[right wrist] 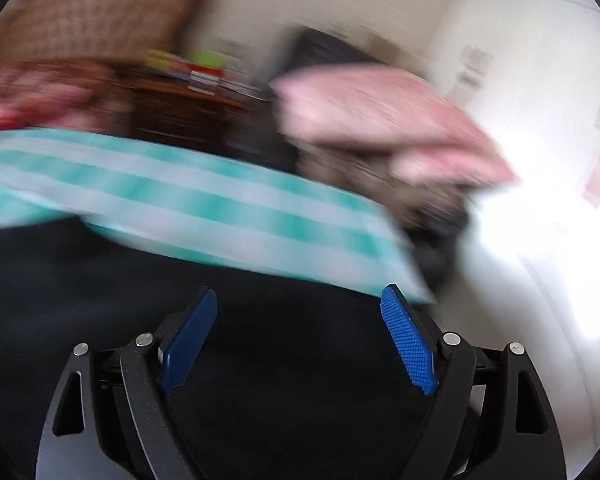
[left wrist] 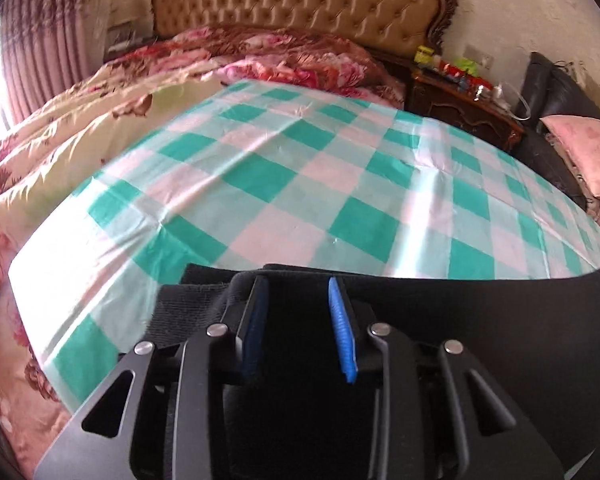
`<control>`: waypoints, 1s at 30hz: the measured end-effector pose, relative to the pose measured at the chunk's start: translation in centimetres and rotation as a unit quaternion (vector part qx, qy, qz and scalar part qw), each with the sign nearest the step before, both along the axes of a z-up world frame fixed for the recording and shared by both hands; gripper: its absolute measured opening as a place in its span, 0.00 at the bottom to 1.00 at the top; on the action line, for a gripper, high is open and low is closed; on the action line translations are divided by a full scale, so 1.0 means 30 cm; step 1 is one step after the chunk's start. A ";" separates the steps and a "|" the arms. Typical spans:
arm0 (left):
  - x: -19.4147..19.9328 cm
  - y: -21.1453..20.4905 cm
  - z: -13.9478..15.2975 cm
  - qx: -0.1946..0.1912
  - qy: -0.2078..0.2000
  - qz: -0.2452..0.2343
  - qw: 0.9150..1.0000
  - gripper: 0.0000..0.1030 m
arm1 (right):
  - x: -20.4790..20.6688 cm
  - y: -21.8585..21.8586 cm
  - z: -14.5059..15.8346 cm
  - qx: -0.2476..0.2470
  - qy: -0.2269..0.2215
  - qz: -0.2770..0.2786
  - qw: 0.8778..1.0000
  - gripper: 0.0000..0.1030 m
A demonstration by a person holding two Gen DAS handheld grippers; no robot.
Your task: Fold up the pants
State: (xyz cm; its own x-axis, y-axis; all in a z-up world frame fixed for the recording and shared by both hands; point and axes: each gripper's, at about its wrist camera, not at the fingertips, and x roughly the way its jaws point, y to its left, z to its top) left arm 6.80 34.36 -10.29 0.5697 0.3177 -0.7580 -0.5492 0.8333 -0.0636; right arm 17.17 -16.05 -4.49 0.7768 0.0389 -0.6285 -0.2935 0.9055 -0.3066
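Black pants point(left wrist: 480, 320) lie on the near part of a green-and-white checked sheet point(left wrist: 300, 168) spread over the bed. My left gripper point(left wrist: 296, 280) hangs over the pants' far edge, near a ribbed waistband point(left wrist: 180, 308). Its jaws stand narrowly apart, with both blue pads point(left wrist: 342, 332) bare and black cloth seen in the gap. The right wrist view is blurred. There my right gripper point(right wrist: 298, 292) stands wide open over the black pants point(right wrist: 60, 280), close to the edge of the checked sheet point(right wrist: 180, 200), with nothing between its fingers.
A floral quilt point(left wrist: 60, 152) is heaped on the left and at the head of the bed, below a tufted headboard point(left wrist: 300, 0). A dark nightstand point(left wrist: 460, 100) with small items stands to the right. A pink pillow point(left wrist: 584, 156) lies on a black seat.
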 end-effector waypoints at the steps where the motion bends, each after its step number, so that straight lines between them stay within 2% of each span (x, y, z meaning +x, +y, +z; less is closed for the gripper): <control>1: -0.022 -0.014 0.018 0.030 -0.001 0.004 1.000 0.42 | -0.036 0.100 0.002 0.018 0.022 0.051 0.998 0.77; 2: -0.040 -0.030 0.033 0.059 -0.002 0.017 0.998 0.68 | -0.064 0.176 -0.003 0.032 0.040 0.087 0.995 0.77; 3: -0.066 -0.034 0.047 0.078 -0.012 0.031 0.996 0.73 | -0.111 0.310 -0.025 0.050 0.077 0.148 0.985 0.76; 5: -0.142 0.014 0.060 0.054 -0.037 0.055 0.996 0.73 | -0.163 0.471 -0.062 0.070 0.124 0.211 0.967 0.72; 6: -0.165 0.034 0.059 0.047 -0.039 0.067 0.996 0.70 | -0.196 0.570 -0.090 0.079 0.147 0.242 0.956 0.66; 7: -0.209 0.064 0.053 0.036 -0.042 0.081 0.995 0.68 | -0.221 0.658 -0.119 0.077 0.158 0.258 0.950 0.63; 9: -0.259 0.089 0.041 0.029 -0.038 0.080 0.996 0.52 | -0.239 0.778 -0.162 0.081 0.177 0.271 0.943 0.55; 10: -0.291 0.097 0.038 0.029 -0.037 0.081 0.996 0.50 | -0.240 0.831 -0.185 0.088 0.189 0.270 0.940 0.55; 12: -0.349 0.107 0.033 0.018 -0.047 0.079 0.996 0.44 | -0.230 0.909 -0.234 0.090 0.206 0.253 0.941 0.53; 14: -0.388 0.099 0.034 0.009 -0.060 0.067 0.996 0.41 | -0.193 0.946 -0.266 0.086 0.207 0.223 0.949 0.53; 16: -0.395 0.084 0.034 -0.001 -0.073 0.042 0.996 0.41 | -0.174 0.957 -0.269 0.086 0.200 0.210 0.953 0.53; 19: -0.359 0.101 0.016 -0.045 -0.092 0.023 0.995 0.42 | -0.187 0.986 -0.277 0.067 0.180 0.203 0.960 0.54; 21: -0.326 0.137 0.005 -0.063 -0.097 0.025 0.993 0.44 | -0.205 0.998 -0.281 0.056 0.171 0.211 0.961 0.66; 23: -0.262 0.185 -0.017 -0.080 -0.082 0.008 0.993 0.50 | -0.215 1.001 -0.276 0.047 0.156 0.207 0.965 0.77; 25: -0.192 0.233 -0.039 -0.096 -0.060 -0.013 0.993 0.50 | -0.212 0.999 -0.274 0.051 0.156 0.207 0.964 0.77; 26: -0.159 0.251 -0.055 -0.107 -0.044 -0.028 0.993 0.43 | -0.210 0.992 -0.272 0.055 0.154 0.204 0.965 0.77; 27: -0.130 0.261 -0.067 -0.108 -0.027 -0.037 0.993 0.15 | -0.210 0.990 -0.268 0.058 0.151 0.203 0.966 0.77; 28: -0.113 0.261 -0.064 -0.085 -0.014 -0.036 0.996 0.07 | -0.214 0.983 -0.257 0.065 0.143 0.203 0.966 0.77; 30: -0.104 0.238 -0.019 -0.050 -0.016 -0.058 0.997 0.06 | -0.233 0.967 -0.229 0.078 0.120 0.204 0.968 0.77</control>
State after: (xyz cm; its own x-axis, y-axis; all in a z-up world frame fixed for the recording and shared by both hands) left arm 3.69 41.52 -10.88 0.6231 0.1716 -0.7631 -0.4461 0.8794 -0.1665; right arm 10.16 12.96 -11.37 0.5096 0.4212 -0.7503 -0.6827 0.7287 -0.0546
